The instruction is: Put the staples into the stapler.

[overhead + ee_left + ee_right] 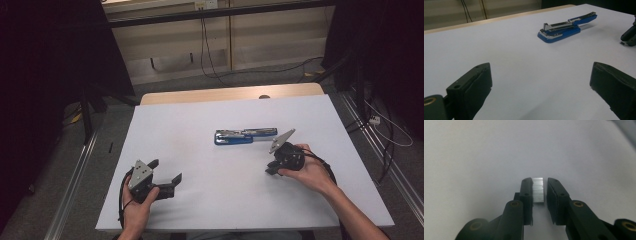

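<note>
High view: a white table [200,165] with an opened blue stapler [245,136] near its centre; the left gripper [165,177] rests at seven o'clock, its jaws spread wide and empty; the right gripper [270,169] sits at four o'clock, just below the stapler's right end. Right gripper view: a silver strip of staples [538,191] lies between the narrowed jaws, touching one pad; a slim gap remains beside the other. No readable writing or brand shows on the stapler.
</note>
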